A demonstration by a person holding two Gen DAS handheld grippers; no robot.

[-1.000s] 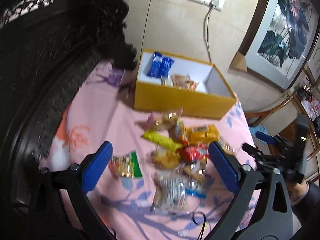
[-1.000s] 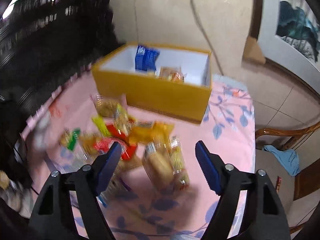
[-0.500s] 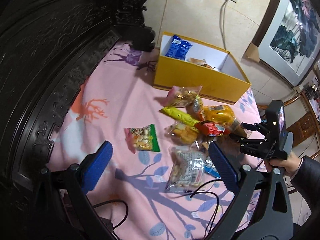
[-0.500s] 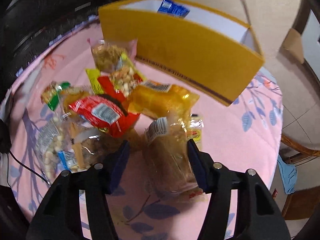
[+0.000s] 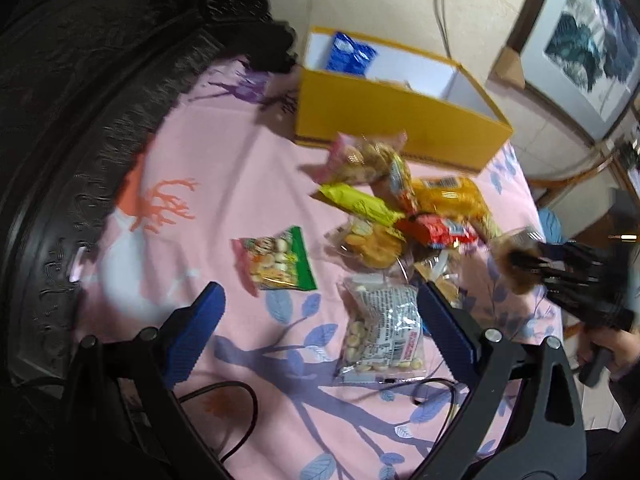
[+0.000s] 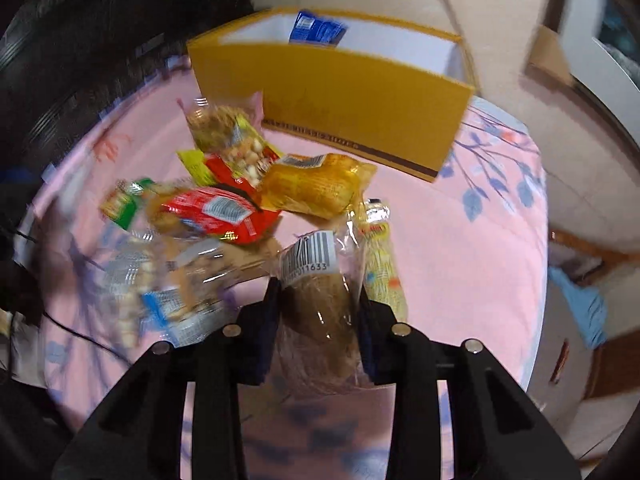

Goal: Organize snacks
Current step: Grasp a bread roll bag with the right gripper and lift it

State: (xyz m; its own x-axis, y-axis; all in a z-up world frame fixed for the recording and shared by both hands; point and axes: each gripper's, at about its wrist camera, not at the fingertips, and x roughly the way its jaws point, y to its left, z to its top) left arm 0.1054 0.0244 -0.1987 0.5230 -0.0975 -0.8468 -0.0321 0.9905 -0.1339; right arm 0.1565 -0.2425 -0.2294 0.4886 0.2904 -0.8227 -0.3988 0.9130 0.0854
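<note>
Snacks: right gripper [image 6: 318,300] closing on brown clear-wrapped packet [image 6: 320,312], pile beside yellow box [image 6: 360,100].

Right jaws have just been closing and pinch the packet low on its body; slick film bulges past the pads, so it may slide out or drag the thin yellow packet [image 6: 382,268] lying against it. Right gripper points steeply down over the pink cloth [image 6: 460,248]. Left gripper [image 5: 320,320] wide open, holding nothing, tilted down over the peanut bag [image 5: 384,332]; loose cable [image 5: 224,396] near its jaws could snag.
</note>
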